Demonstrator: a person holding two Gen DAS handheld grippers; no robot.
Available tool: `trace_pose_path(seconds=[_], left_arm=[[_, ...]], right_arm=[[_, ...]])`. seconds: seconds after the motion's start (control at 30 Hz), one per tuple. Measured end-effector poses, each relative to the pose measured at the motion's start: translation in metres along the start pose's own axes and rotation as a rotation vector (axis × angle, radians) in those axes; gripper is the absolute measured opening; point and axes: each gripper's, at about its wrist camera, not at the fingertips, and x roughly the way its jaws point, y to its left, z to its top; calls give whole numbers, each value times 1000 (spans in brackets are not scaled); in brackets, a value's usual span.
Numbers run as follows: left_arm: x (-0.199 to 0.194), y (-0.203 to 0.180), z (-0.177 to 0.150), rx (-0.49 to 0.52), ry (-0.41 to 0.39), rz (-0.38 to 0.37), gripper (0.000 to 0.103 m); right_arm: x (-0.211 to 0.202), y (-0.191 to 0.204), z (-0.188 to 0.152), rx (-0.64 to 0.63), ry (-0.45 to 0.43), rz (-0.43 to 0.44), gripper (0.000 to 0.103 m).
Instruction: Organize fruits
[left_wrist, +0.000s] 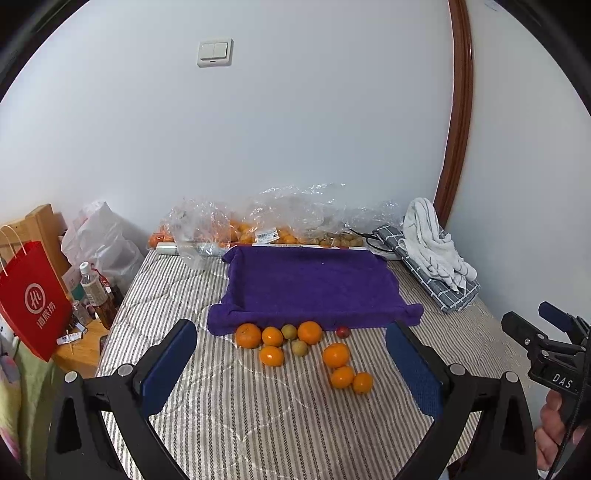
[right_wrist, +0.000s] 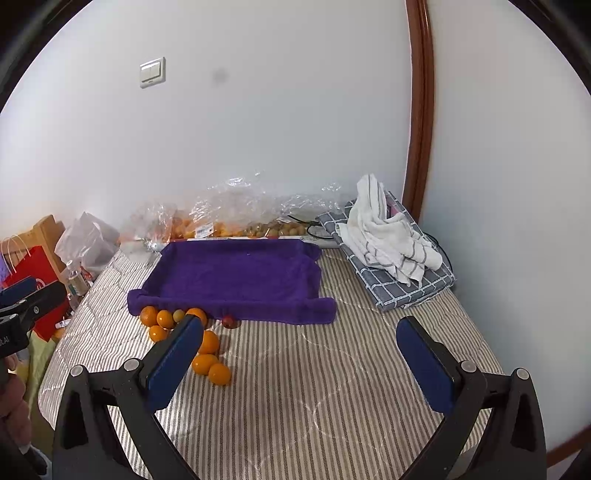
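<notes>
Holding both grippers above the striped bed (left_wrist: 258, 424), we have the left gripper (left_wrist: 291, 365) and the right gripper (right_wrist: 299, 362) with fingers wide apart and empty. The fruits (left_wrist: 295, 343) lie loose on the bed just in front of the purple tray (left_wrist: 314, 280), some touching its near edge. We judge the risk is rolling: a round orange nudged on the soft quilt could slip from the fingers or roll toward the bed's edge. In the right view, the left finger (right_wrist: 173, 362) covers part of the pile. We cannot tell what the small greenish fruits (left_wrist: 294, 339) are, and the bags (left_wrist: 258, 225) behind blur their contents.
</notes>
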Motion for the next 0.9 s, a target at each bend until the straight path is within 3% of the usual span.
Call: trace_pose_path(seconds=[0.9], left_arm=[[3,0,-4,-8,2,-16,103]], right_arm=[[-5,-1,2,-7,-14,1,103]])
